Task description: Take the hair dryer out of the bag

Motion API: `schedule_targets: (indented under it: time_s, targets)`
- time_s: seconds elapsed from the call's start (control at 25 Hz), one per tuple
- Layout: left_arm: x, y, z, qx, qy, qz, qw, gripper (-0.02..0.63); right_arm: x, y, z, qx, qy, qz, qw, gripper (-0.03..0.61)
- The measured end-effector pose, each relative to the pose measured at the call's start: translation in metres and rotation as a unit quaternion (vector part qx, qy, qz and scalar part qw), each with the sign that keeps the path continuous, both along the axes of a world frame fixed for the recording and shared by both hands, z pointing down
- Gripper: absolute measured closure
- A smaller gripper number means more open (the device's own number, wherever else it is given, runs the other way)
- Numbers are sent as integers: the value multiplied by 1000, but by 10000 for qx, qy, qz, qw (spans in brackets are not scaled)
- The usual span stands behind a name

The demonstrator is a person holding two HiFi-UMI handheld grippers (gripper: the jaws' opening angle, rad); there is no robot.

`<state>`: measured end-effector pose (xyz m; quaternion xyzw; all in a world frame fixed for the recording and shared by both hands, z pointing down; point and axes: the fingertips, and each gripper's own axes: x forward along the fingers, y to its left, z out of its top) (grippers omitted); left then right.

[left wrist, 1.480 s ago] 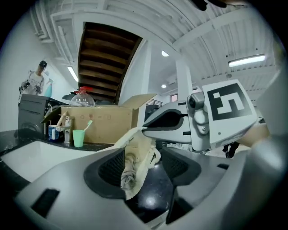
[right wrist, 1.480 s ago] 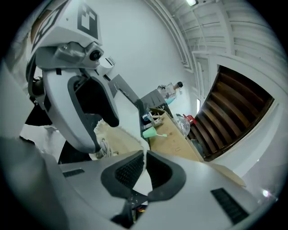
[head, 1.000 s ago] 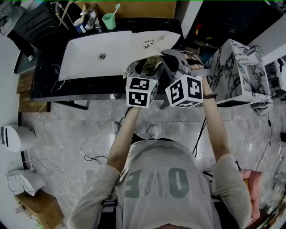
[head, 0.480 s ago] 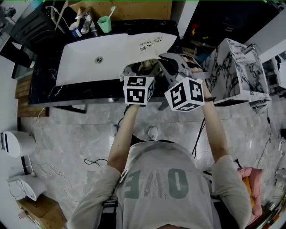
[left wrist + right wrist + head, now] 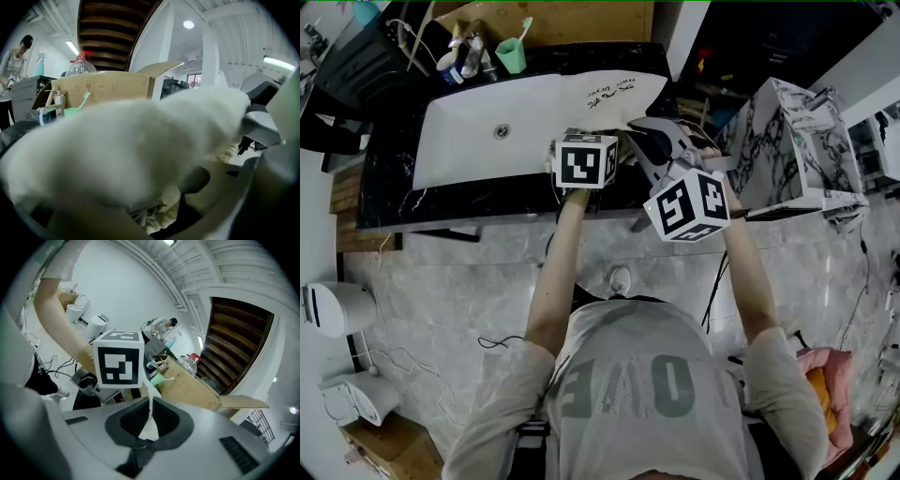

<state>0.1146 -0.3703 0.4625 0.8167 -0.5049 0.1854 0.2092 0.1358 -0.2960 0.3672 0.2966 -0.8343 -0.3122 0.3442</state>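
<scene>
Bag point(image 5: 140, 150) cloth sits pinched in our closed right gripper point(image 5: 149, 405) (a thin fold). Our left gripper point(image 5: 164, 211) gapes wide, clamping nothing.

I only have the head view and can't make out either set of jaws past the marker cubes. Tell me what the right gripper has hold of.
Observer: The right gripper is shut on a thin white fold of the bag, pinched between its dark pads.
Operator: Now give me the left one.
Observer: The left gripper has its jaws apart with nothing pinched. Blurred white bag fabric lies close over its left side.
Operator: Report any sign of the hair dryer.
Observer: No view shows it plainly. Low in the left gripper view, under the fabric, there is only crumpled pale material.
</scene>
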Motion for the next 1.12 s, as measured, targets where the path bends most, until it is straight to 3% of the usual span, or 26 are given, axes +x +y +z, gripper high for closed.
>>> schedule_targets:
  time_s: [0.24,0.52,0.88,1.12]
  targets:
    - [8,-20,3,-50,-580,181,9981,336,5,-4,1,-110,-150,44,9998,535]
    - [13,-28,35,-539,-1177,523,9902,330,13,-11,8,-190,-239,153,9994,535]
    - [21,-23,71,-1421,-1633,1260,9681,330,19,-23,22,-269,-216,274,9990,535]
    - [13,-15,80,-1801,-1695,1225,9612,331,18,-24,21,-254,-289,290,9988,535]
